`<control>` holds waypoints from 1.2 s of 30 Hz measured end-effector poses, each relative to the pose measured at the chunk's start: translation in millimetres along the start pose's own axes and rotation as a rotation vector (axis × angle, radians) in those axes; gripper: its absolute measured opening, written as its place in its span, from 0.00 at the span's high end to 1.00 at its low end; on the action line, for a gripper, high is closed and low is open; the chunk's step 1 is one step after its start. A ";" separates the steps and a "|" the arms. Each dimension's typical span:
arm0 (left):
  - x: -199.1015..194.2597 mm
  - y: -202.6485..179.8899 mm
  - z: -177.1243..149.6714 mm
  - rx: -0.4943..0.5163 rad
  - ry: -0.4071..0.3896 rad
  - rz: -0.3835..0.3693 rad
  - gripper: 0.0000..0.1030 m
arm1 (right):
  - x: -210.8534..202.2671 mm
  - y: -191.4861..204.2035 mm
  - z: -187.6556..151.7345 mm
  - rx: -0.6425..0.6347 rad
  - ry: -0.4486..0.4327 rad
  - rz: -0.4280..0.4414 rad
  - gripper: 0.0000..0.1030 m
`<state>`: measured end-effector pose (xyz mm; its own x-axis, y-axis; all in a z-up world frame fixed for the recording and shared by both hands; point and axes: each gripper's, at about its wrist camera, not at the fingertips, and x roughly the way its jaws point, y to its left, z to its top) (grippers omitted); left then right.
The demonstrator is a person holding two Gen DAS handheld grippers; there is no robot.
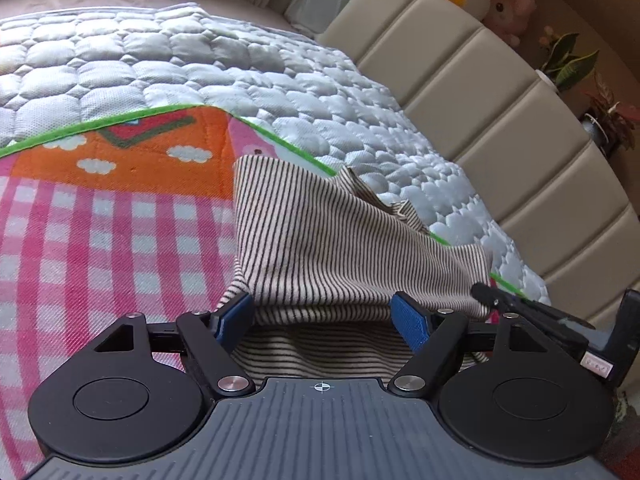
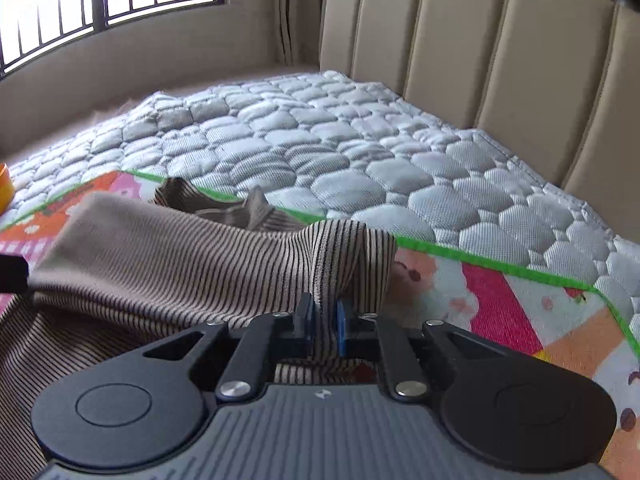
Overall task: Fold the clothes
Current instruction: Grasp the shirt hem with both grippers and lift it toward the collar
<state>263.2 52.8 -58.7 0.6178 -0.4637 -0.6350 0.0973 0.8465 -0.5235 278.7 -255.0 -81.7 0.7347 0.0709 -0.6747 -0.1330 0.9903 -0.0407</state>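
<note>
Right wrist view shows the right claw (image 2: 325, 322) pinching a bunched edge of the striped garment (image 2: 180, 276), which lies partly lifted on the colourful mat (image 2: 500, 312) atop the quilted bed (image 2: 320, 152). The left claw (image 1: 324, 316) stands spread with striped cloth between its fingers, not gripped. The knit looks light, soft and stretchy; taking hems or corners should keep it from sagging.
</note>
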 end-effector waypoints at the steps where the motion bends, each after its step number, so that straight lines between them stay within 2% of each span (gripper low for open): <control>1: 0.5 -2.7 1.5 0.015 -0.004 -0.001 0.20 | 1.2 0.2 -2.2 -0.009 -0.003 -0.005 0.88; 5: 4.1 -19.5 9.0 0.090 -0.016 -0.008 0.21 | -3.8 -7.3 3.6 0.040 -0.032 -0.005 0.83; 7: 11.1 -29.2 14.8 0.143 -0.018 -0.007 0.21 | -19.6 -12.8 12.5 0.065 -0.093 -0.023 0.82; 9: 23.1 -39.8 20.8 0.222 -0.021 0.022 0.22 | -26.1 -13.7 19.8 0.061 -0.125 0.014 0.82; 11: 38.6 -44.2 27.0 0.254 -0.002 0.043 0.23 | -17.7 -14.7 18.9 0.078 -0.079 0.065 0.82; 13: 56.3 -42.5 27.7 0.241 0.053 0.048 0.23 | 1.8 -14.3 9.1 0.066 0.036 0.053 0.83; 14: 64.5 -42.0 25.4 0.255 0.078 0.059 0.23 | 5.7 -16.2 4.9 0.060 0.057 0.059 0.83; 18: 73.7 -48.5 10.7 0.447 0.117 0.098 0.22 | -5.4 -36.2 6.6 0.081 0.071 0.149 0.83; 19: 68.5 -48.1 13.8 0.455 0.120 0.091 0.22 | -11.7 -44.4 10.5 0.105 0.066 0.174 0.82; 21: 53.3 -43.2 26.6 0.428 0.116 0.061 0.21 | -20.3 -59.0 19.0 0.128 0.042 0.187 0.74; 23: 40.4 -32.2 42.2 0.376 0.101 0.040 0.15 | -16.7 -74.4 30.1 0.167 0.035 0.203 0.56; 25: 38.4 -15.9 59.8 0.310 0.112 0.032 0.14 | -0.6 -86.6 38.2 0.231 0.062 0.241 0.53; 27: 48.5 4.8 73.5 0.229 0.156 0.031 0.15 | 22.6 -92.2 42.7 0.282 0.103 0.274 0.53; 30: 69.4 28.8 82.1 0.146 0.214 0.022 0.17 | 56.5 -89.9 42.8 0.324 0.167 0.328 0.48; 31: 75.8 33.7 82.5 0.130 0.218 0.013 0.17 | 65.9 -86.5 42.8 0.329 0.173 0.335 0.43; 34: 91.2 34.8 83.6 0.134 0.189 -0.005 0.15 | 84.5 -76.1 49.1 0.335 0.168 0.360 0.43; 36: 100.4 27.9 84.4 0.142 0.164 0.013 0.11 | 89.8 -68.2 55.4 0.317 0.175 0.379 0.59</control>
<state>393.8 52.0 -89.1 0.4860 -0.4788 -0.7311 0.2061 0.8758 -0.4365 390.6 -309.5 -98.7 0.5483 0.4370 -0.7130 -0.1403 0.8886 0.4367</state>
